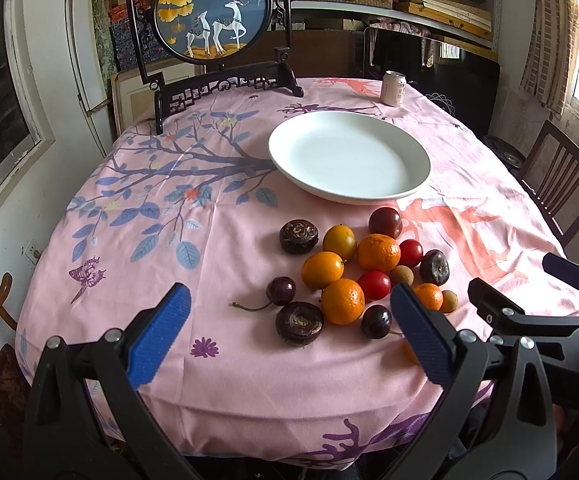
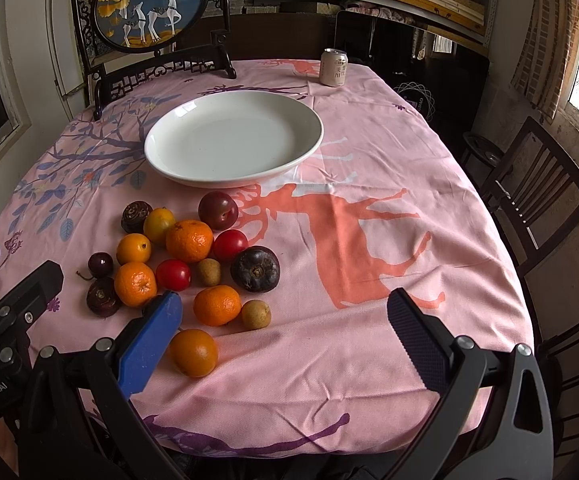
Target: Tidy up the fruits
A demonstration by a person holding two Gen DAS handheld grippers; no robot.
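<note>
While my left gripper point(image 1: 289, 336) and right gripper point(image 2: 285, 344) hang spread wide and empty, I count five oranges point(image 2: 216, 305), two kumquats point(image 2: 133, 248), two cherries point(image 1: 376, 321), two tomatoes point(image 2: 230, 245) clustered at the plate's point(image 2: 177, 176) six o'clock.

The fruits point(image 2: 193, 264) sit bunched on the table point(image 2: 369, 340), plate point(image 2: 233, 140) right behind, can point(image 2: 333, 67) at the far edge.

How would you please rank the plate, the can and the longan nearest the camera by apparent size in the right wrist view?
1. Plate, clearly largest.
2. Can, though farthest away.
3. Longan, smallest despite being nearest.
</note>
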